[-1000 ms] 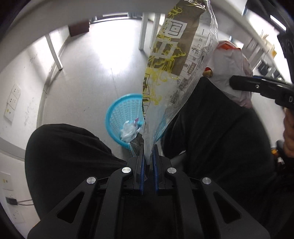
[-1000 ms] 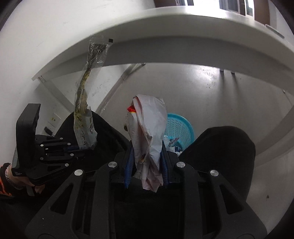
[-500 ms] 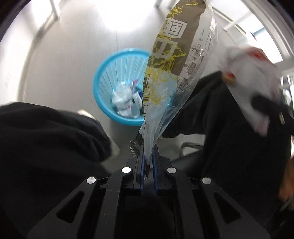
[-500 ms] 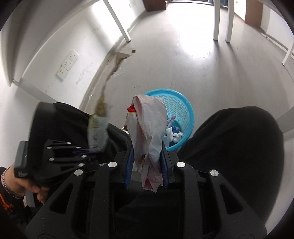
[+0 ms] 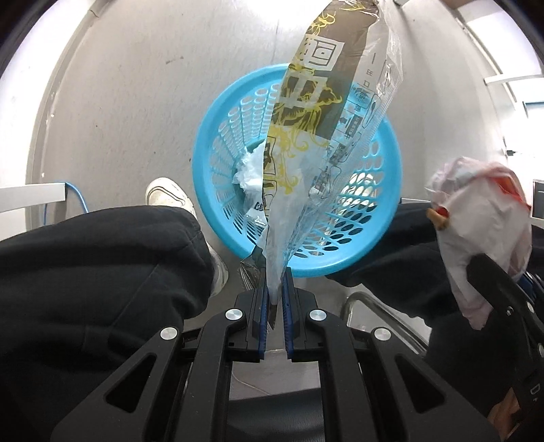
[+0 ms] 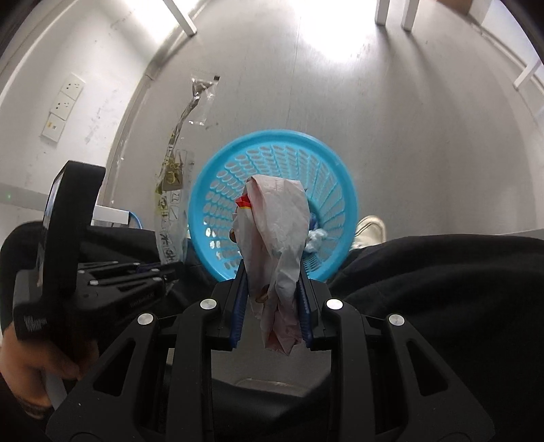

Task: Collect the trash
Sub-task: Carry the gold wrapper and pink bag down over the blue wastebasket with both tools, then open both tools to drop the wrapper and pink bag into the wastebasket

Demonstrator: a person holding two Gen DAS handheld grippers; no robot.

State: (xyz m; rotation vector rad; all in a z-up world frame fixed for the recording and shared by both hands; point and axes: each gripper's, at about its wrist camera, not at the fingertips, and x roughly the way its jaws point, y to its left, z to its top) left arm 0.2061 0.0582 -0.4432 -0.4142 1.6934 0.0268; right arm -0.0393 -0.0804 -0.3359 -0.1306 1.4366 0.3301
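My left gripper (image 5: pixel 274 277) is shut on a long clear plastic wrapper (image 5: pixel 326 112) with brown and yellow print, which stands up over a round blue trash basket (image 5: pixel 217 136) on the floor. White crumpled trash (image 5: pixel 250 170) lies inside the basket. My right gripper (image 6: pixel 272 272) is shut on a crumpled white and pink plastic bag (image 6: pixel 277 217) with a red patch, directly above the same basket (image 6: pixel 272 149). In the right wrist view the left gripper (image 6: pixel 170 270) and its wrapper (image 6: pixel 173 176) sit to the basket's left. The bag (image 5: pixel 482 221) shows at the right of the left wrist view.
A seated person's black trouser legs (image 5: pixel 102 272) (image 6: pixel 442 289) flank the basket, with a white shoe (image 5: pixel 170 195) on each side. A wall with sockets (image 6: pixel 63 108) runs along the left. White table legs (image 6: pixel 391 13) stand farther back on the grey floor.
Both grippers have dropped and tilted downward with their trash still held. The basket has grown larger and now lies right below the wrapper and the bag.
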